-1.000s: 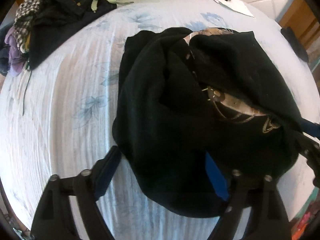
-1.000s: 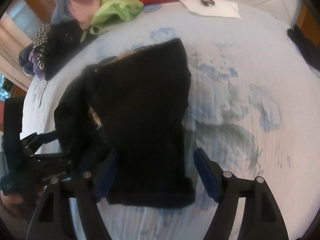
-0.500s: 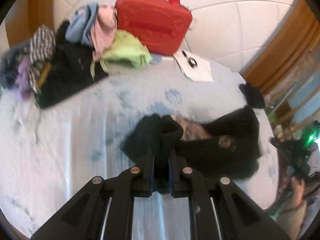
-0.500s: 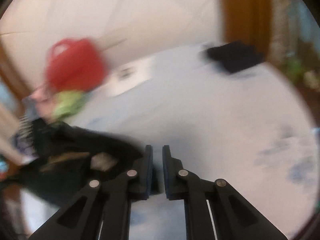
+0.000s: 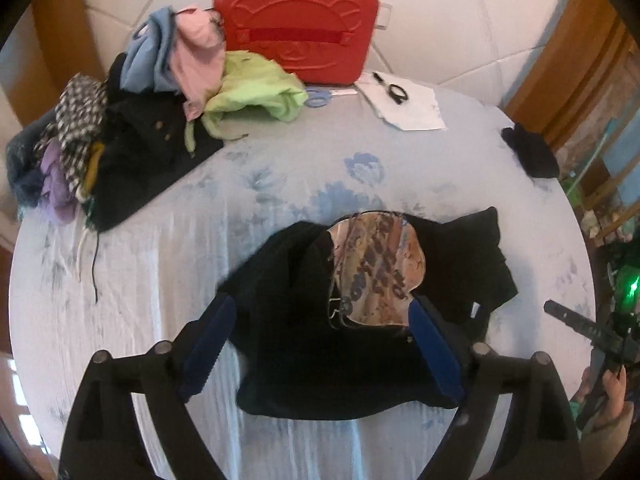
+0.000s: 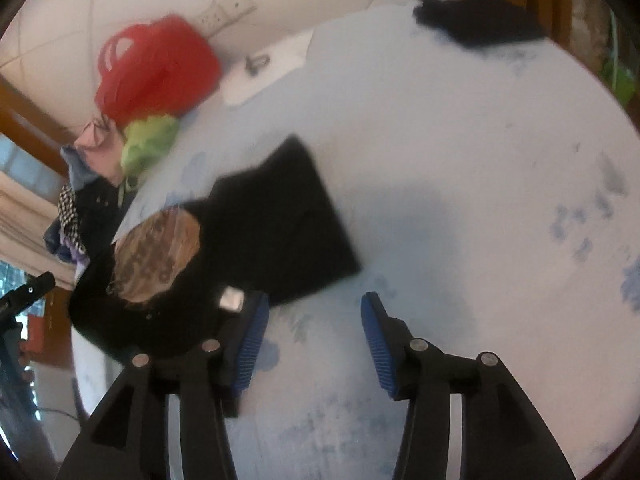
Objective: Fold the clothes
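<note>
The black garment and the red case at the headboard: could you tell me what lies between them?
In the left wrist view, only bare floral bedsheet separates the black garment from the red case; the green top and scissors sit off to either side.

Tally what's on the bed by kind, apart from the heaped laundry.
Black garments lying apart from the heap: 2, the patterned-lined one and a small one at the edge
Red cases: 1
Paper sheets: 1
Scissors: 1
Total: 5
</note>
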The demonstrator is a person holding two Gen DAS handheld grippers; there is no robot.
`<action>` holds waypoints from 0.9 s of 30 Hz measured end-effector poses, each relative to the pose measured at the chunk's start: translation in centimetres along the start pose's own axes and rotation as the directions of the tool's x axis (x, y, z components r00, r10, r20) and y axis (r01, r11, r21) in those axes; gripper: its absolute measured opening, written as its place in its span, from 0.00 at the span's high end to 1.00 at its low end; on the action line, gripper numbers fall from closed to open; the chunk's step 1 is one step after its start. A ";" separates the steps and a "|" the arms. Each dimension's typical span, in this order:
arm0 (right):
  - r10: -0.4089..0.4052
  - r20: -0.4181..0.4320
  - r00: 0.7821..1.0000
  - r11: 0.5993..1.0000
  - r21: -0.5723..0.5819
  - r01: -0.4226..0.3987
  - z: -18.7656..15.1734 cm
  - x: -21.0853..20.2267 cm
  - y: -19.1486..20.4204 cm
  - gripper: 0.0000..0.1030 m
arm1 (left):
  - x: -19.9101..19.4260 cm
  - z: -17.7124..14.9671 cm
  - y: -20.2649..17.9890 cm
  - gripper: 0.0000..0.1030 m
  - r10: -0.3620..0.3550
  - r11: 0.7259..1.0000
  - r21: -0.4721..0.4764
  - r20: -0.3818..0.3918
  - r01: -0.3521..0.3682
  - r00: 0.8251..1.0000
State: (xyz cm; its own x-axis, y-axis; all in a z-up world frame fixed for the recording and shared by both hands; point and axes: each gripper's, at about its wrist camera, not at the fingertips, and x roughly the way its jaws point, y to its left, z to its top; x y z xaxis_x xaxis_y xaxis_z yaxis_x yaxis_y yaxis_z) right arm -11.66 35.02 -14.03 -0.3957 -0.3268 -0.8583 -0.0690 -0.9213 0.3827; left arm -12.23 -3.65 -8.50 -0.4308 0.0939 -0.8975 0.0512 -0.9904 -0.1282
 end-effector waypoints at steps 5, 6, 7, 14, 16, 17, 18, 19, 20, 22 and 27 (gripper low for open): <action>0.020 -0.034 0.999 1.000 -0.014 -0.020 -0.8 1.1 1.1 0.53 | 1.7 -3.1 1.0 0.15 0.027 1.000 0.015 -0.027 -0.027 0.999; 0.037 -0.046 0.998 0.999 -0.025 -0.038 -1.0 1.4 1.7 0.53 | 1.7 -3.6 1.7 0.16 0.027 1.000 0.004 -0.027 -0.026 0.999; 0.055 -0.058 0.997 0.998 -0.037 -0.057 -1.2 1.6 2.4 0.53 | 1.7 -4.2 2.4 0.16 0.026 1.000 -0.007 -0.027 -0.026 0.999; 0.083 -0.199 0.976 0.956 -0.259 -0.134 -6.1 4.2 8.6 0.38 | 1.8 -8.1 7.3 0.16 0.019 0.996 -0.083 -0.025 -0.021 1.000; 0.067 -0.227 0.972 0.940 -0.313 -0.138 -7.7 5.4 10.1 0.35 | 1.8 -9.2 8.6 0.16 0.017 0.994 -0.105 -0.025 -0.020 1.000; 0.053 -0.233 0.971 0.930 -0.344 -0.133 -8.5 6.0 10.9 0.34 | 1.8 -9.7 9.3 0.16 0.016 0.993 -0.116 -0.025 -0.019 1.000; 0.041 -0.232 0.972 0.922 -0.365 -0.126 -9.1 6.4 11.4 0.33 | 2.3 -10.1 9.5 0.16 0.012 0.994 -0.104 -0.032 -0.015 0.999; 0.015 -0.218 0.976 0.914 -0.392 -0.102 -9.7 6.9 12.1 0.33 | 2.9 -10.4 9.5 0.16 0.006 0.996 -0.085 -0.043 -0.009 0.999; -0.012 -0.203 0.979 0.905 -0.419 -0.076 -10.2 7.4 12.7 0.33 | 3.5 -10.6 9.3 0.16 0.000 0.998 -0.065 -0.052 -0.004 0.999; -0.058 -0.175 0.983 0.884 -0.467 -0.031 -10.8 8.6 13.9 0.39 | 4.4 -10.5 8.5 0.16 -0.008 1.000 -0.021 -0.069 0.007 0.998; 0.023 -0.060 0.998 0.942 -0.333 -0.042 -7.5 6.3 14.0 0.83 | 3.9 -8.5 7.5 0.16 -0.060 0.997 0.038 -0.014 0.061 0.998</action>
State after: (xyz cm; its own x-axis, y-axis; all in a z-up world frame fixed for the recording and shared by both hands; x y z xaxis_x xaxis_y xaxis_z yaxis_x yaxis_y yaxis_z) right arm -8.29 18.48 -16.67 -0.3419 -0.3600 -0.8681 0.2563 -0.9244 0.2824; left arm -5.84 -9.82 -16.56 -0.4203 0.1548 -0.8941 -0.0090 -0.9860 -0.1664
